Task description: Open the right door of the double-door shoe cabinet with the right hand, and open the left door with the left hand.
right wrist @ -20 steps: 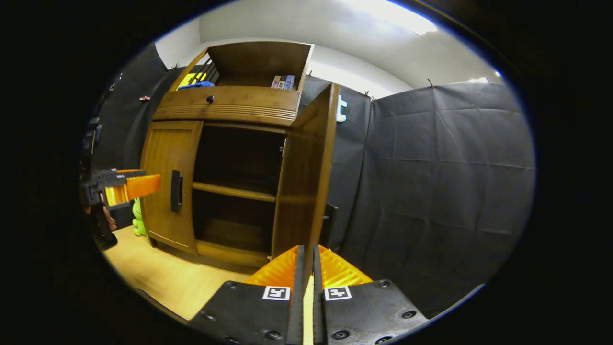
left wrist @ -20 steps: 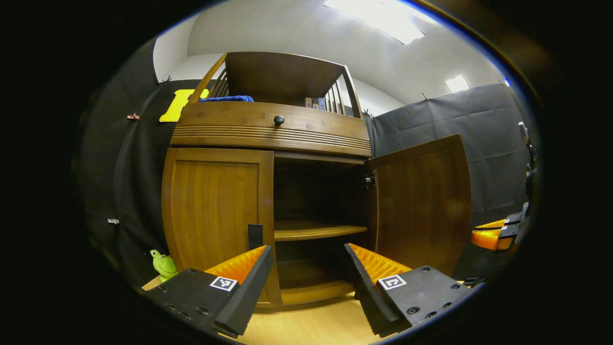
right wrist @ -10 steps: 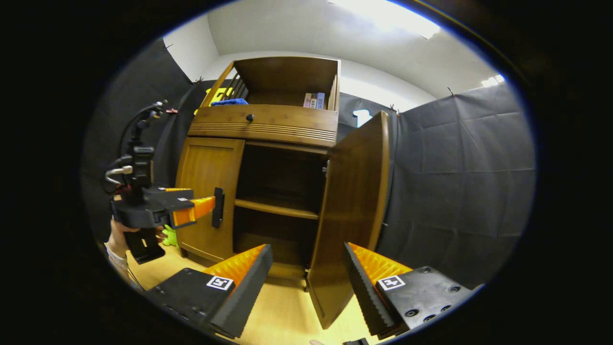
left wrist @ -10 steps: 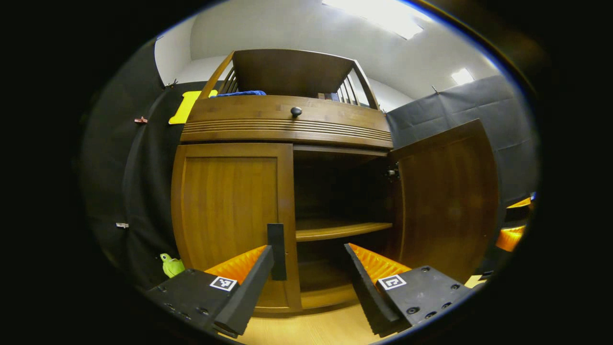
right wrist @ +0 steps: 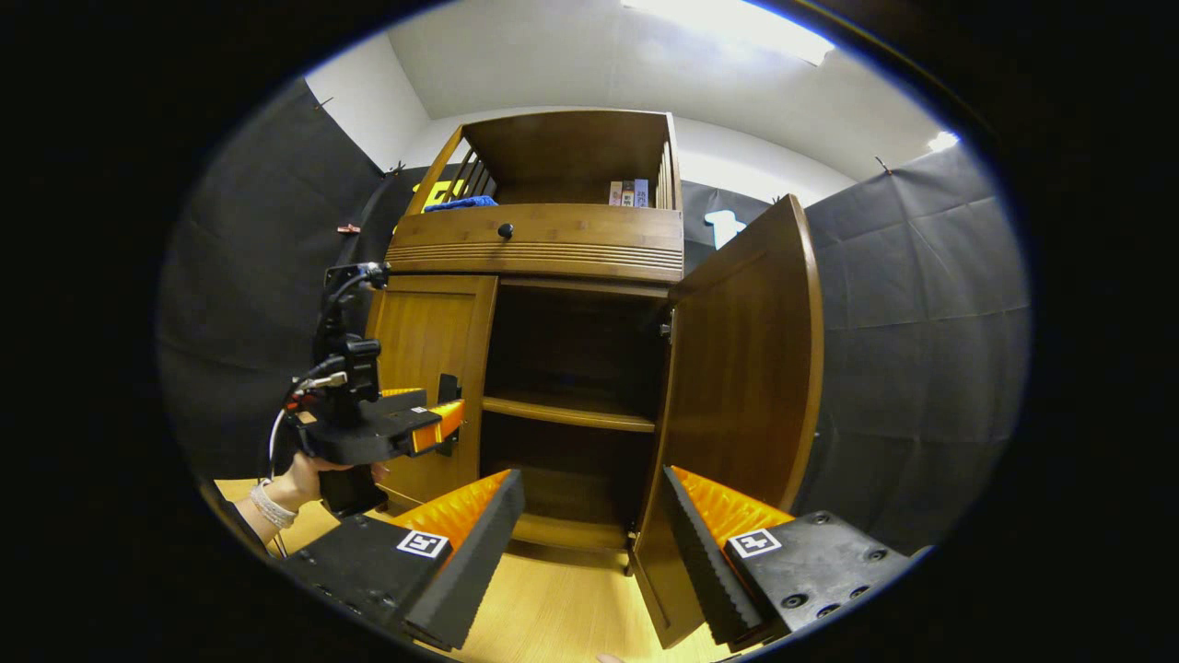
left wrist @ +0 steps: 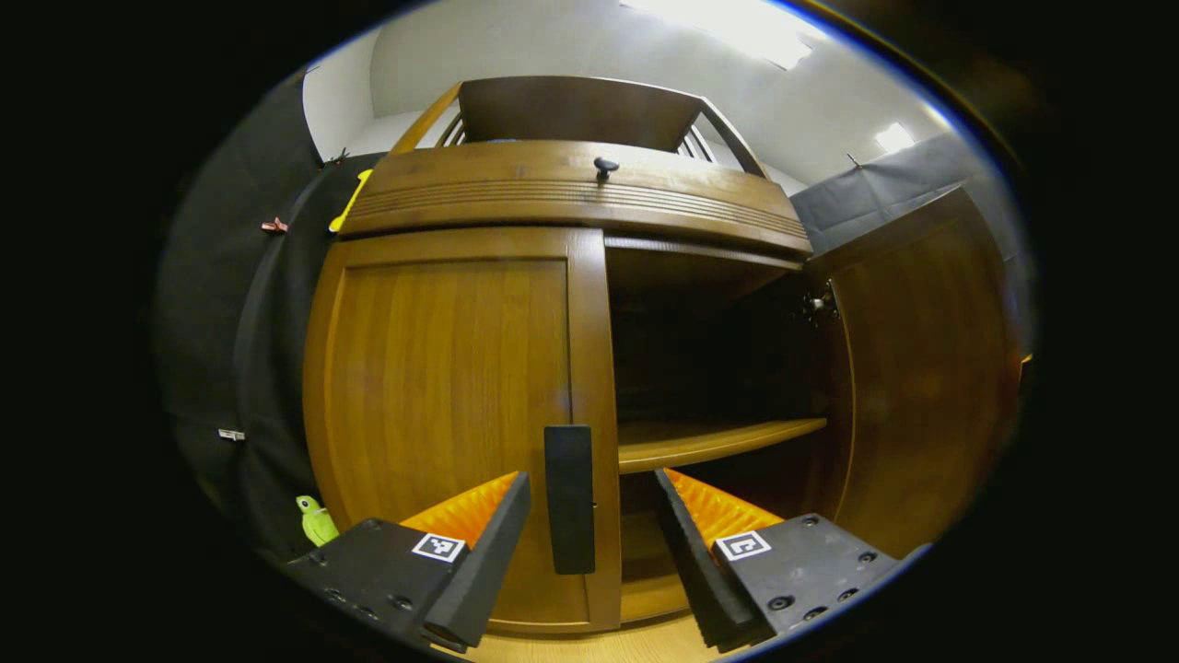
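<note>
With the right door [right wrist: 737, 396] swung wide, the right gripper [right wrist: 589, 543] hangs back spread and empty, while the left gripper [left wrist: 585, 543] brackets the shut left door's handle [left wrist: 569, 497], jaws wide, ready to clamp.

Left tool [left wrist: 585, 543] spread wide, right tool [right wrist: 589, 543] likewise, hand [right wrist: 299, 479] apparently gripping the left tool's grip

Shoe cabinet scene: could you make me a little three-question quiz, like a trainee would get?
1. True or false: the right door stands open.
2. The left gripper has its open fingers on either side of what? A) drawer knob B) left door handle C) shelf
3. Fill in: the left door is ____.

Key: 1 true; 2 B; 3 closed.
</note>
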Demonstrator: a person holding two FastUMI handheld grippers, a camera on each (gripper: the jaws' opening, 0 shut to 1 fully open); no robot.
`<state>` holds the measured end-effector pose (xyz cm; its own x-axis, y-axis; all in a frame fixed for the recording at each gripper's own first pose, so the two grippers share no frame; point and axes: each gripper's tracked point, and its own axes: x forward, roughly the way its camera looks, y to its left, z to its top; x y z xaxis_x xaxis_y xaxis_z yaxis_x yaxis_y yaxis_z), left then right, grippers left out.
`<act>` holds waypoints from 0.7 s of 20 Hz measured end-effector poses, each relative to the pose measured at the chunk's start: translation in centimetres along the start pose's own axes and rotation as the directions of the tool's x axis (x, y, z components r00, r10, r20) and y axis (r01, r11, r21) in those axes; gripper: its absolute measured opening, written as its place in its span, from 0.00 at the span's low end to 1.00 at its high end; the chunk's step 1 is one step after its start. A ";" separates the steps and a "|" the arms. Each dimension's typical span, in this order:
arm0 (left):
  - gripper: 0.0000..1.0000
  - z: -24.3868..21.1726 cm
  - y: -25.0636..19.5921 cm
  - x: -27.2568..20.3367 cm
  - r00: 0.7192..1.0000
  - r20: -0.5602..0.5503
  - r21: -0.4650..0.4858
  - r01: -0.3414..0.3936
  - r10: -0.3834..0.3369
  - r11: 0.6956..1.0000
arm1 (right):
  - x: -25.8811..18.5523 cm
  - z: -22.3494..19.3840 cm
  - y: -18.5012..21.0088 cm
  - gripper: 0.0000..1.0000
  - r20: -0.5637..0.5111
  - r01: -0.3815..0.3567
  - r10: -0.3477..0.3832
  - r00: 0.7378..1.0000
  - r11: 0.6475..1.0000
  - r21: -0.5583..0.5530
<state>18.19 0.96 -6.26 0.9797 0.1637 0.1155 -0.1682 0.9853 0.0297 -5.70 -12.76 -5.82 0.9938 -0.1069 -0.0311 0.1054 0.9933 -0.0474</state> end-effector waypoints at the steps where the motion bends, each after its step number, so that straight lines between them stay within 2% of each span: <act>1: 0.83 -0.5 0.0 0.6 1.000 -0.003 0.004 -0.002 0.002 1.000 | 0.3 -0.3 0.1 0.94 0.001 -0.004 0.004 1.000 1.000 0.004; 3: 0.80 -1.3 0.2 1.6 1.000 -0.004 0.010 -0.009 0.009 1.000 | 0.7 -0.9 0.1 0.94 -0.001 -0.011 0.011 1.000 1.000 0.011; 7: 0.65 -2.0 0.9 2.9 0.999 -0.002 0.036 -0.047 0.047 0.998 | 1.7 -1.9 -0.5 0.93 -0.012 -0.012 0.012 1.000 1.000 0.029; 9: 0.53 -1.9 1.7 3.2 0.997 0.010 0.022 -0.076 0.076 0.997 | 1.9 -2.3 -0.9 0.94 -0.017 -0.007 0.008 1.000 0.999 0.042; 12: 0.37 -2.0 1.5 3.3 0.998 -0.002 -0.023 -0.059 0.058 0.998 | 2.4 -2.8 -1.1 0.94 -0.019 0.001 0.001 1.000 0.998 0.057; 14: 0.35 -2.0 1.6 3.3 0.999 -0.002 -0.008 -0.052 0.052 0.999 | 2.6 -3.0 -1.0 0.94 -0.026 -0.001 0.003 1.000 0.998 0.063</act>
<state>21.36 3.18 -7.80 0.9699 0.2149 0.1149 -0.2181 0.9758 0.0161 -3.35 -14.13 -8.84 0.9928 -0.1055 -0.0570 0.1065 0.9942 0.0159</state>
